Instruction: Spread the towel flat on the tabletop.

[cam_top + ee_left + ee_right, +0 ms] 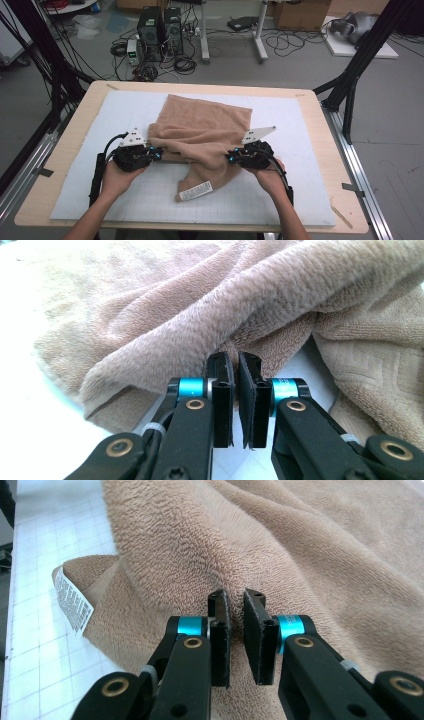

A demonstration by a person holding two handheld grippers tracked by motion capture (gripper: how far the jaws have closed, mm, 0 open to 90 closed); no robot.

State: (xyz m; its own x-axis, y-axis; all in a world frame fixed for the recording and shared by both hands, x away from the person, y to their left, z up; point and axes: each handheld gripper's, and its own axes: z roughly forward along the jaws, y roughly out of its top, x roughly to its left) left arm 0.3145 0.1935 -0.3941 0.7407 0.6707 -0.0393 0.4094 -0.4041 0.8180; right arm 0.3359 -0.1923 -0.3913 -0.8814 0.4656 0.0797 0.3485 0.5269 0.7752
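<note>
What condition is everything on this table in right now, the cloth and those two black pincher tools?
Towel: rumpled, partly folded, near corner trailing on the mat.
Care label: lying flat, printed side up.
Left gripper: jaws nearly closed on a towel fold.
Right gripper: jaws nearly closed against the towel.

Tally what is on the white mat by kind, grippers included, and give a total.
Tan towel: 1
White care label on the towel: 1
Hand-held gripper: 2, the left hand-held gripper and the right hand-held gripper, each at an edge of the towel
White gridded mat itself: 1
Total: 5
</note>
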